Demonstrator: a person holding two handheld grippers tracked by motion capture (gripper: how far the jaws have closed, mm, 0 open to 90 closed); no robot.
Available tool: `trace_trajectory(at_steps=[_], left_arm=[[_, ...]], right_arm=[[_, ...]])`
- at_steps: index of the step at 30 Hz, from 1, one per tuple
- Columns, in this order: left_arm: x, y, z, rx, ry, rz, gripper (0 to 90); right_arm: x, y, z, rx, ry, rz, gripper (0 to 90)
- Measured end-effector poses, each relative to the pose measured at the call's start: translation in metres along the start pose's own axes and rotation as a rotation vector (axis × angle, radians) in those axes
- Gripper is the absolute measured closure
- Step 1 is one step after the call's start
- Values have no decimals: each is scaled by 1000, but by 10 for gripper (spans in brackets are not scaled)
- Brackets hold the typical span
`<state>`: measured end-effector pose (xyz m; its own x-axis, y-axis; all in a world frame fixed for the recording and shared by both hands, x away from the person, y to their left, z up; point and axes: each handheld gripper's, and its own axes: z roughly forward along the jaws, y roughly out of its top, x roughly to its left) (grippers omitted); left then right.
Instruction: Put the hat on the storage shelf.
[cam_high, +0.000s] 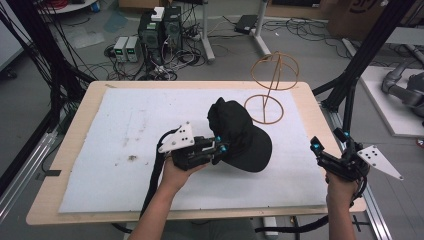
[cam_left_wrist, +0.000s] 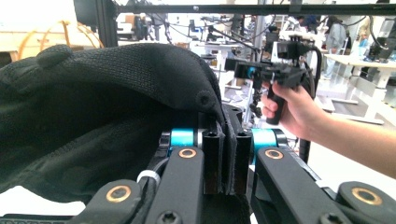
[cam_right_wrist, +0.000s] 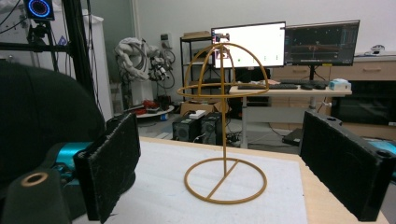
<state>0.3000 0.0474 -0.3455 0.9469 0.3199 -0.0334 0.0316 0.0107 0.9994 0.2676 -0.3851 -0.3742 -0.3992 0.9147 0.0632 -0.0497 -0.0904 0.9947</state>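
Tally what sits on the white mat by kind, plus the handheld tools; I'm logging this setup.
Black cap: 1
Wire hat stand: 1
Handheld tools: 2, the left tool shut on the cap, the right tool open
Total: 4

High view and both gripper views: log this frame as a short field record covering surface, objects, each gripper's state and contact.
surface: white mat on a light wooden table
cap: black fabric baseball cap lying on the mat, near centre
stand: tan wire hat stand with dome top and ring base, upright behind the cap, bare
left gripper: jaws closed on the cap's edge, fabric pinched between pads
right gripper: jaws apart, holding nothing, at the table's right edge, facing the stand
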Motion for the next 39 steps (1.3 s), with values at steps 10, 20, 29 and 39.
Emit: trace_trajectory(at_steps=[10,20,29,39], left_arm=[[7,36,4,-55,23,39,869],[16,57,16,-78,43,52,869],[26,87,33,-109,65,93,869],[37,114,55,-154,81,125,870]], right_arm=[[0,0,0,-1,0,-1,124],[-2,-1,0,1,-5,2,124],[-3,-3,0,3,-6,3,124],[-4,-5,0,12,-13,3,124]])
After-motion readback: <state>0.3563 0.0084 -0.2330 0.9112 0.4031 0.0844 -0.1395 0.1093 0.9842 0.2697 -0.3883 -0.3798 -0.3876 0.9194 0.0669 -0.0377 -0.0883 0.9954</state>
